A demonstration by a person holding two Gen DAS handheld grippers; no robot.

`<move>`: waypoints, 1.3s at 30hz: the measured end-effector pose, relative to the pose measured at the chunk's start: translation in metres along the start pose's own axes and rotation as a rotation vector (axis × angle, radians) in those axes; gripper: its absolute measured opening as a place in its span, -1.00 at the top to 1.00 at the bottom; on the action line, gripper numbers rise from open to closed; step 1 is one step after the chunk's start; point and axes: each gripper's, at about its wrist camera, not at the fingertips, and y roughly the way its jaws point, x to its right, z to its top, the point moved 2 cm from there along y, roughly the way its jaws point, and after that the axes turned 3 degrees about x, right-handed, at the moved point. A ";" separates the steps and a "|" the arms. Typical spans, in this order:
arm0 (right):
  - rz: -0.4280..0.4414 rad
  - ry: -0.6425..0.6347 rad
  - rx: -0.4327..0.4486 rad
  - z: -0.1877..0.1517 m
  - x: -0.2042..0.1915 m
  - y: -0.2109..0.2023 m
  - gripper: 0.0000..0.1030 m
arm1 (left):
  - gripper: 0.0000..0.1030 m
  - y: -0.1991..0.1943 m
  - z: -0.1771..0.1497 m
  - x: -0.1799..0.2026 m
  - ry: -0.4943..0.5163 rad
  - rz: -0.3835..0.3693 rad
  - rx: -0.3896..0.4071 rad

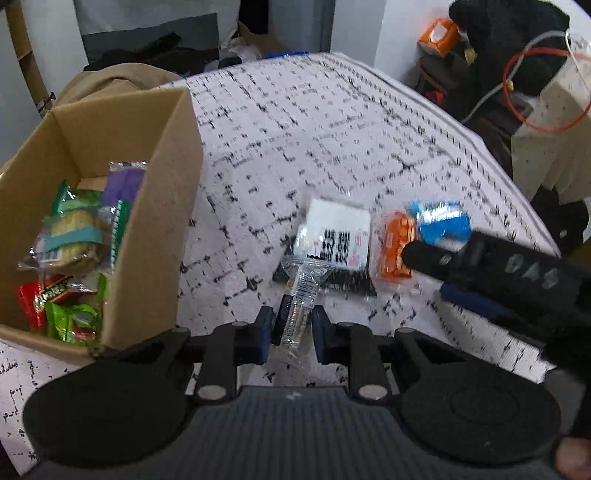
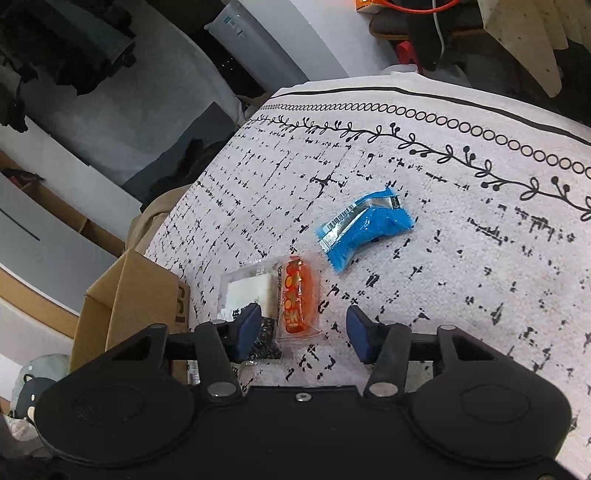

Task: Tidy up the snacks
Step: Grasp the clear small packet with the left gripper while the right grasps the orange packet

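The left tongs (image 1: 291, 326) are clamped on a clear-wrapped snack stick (image 1: 297, 306), held by its near end so the rest juts forward, free to be carried; I judge it is bound for the cardboard box (image 1: 162, 206) just to the left, which already holds several wrapped snacks (image 1: 74, 236) in green, red and purple. The right tongs (image 2: 303, 332) stand apart with nothing between them, hovering low over the orange packet (image 2: 297, 301), apparently lining up for the next pick. Three snacks lie loose on the bench (image 2: 461, 277): the orange packet, touching a white-and-black packet (image 2: 245, 291) on its left, and a blue packet (image 2: 364, 225) lying apart farther out. They sit clustered near the box, so each transfer looks short. The bench wears a white cloth with black dashed checks and a border of vines and rings along its far edge. Around it the room is cluttered: cardboard, dark clothing, pale panels, a red cable loop (image 1: 543, 90) and an orange carton (image 1: 441, 35) behind.
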 end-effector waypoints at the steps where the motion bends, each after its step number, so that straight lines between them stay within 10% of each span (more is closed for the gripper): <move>1: -0.001 -0.002 0.001 0.000 -0.001 0.002 0.07 | 0.57 -0.002 0.002 -0.001 -0.003 -0.002 0.008; 14: -0.055 -0.065 0.008 -0.003 -0.009 0.014 0.60 | 0.57 -0.016 0.018 -0.016 -0.093 -0.042 0.052; 39: -0.068 -0.115 0.088 0.002 -0.060 -0.053 0.63 | 0.57 -0.067 0.044 -0.048 -0.215 -0.126 0.161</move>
